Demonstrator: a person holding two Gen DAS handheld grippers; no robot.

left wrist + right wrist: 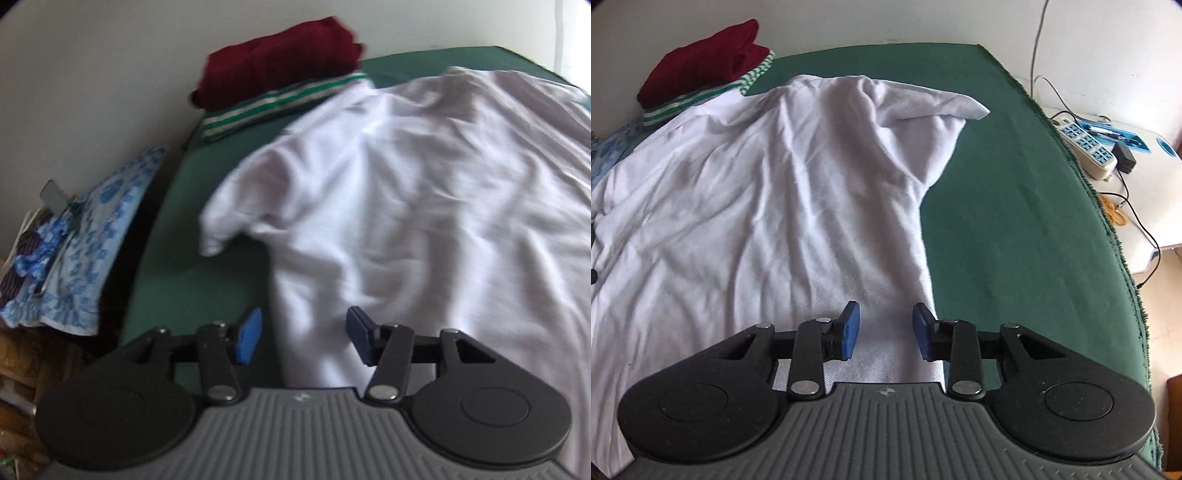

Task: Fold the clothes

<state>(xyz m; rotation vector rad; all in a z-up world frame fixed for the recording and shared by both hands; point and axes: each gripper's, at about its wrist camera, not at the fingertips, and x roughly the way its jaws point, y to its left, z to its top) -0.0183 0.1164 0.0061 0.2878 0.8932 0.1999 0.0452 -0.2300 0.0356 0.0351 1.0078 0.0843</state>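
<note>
Currently the white shirt (768, 206) lies spread and creased on the green cloth (1015, 221). Left gripper (301, 341) and right gripper (886, 330) stand parted, empty. Fabric judged light, limp; pinch at hem corners.

No readable text or labels.

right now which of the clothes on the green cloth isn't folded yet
The white shirt: it lies spread out and wrinkled, sleeves out, across the green cloth. The dark red garment and the green-and-white striped one under it already sit folded in a stack at the far corner.
</note>
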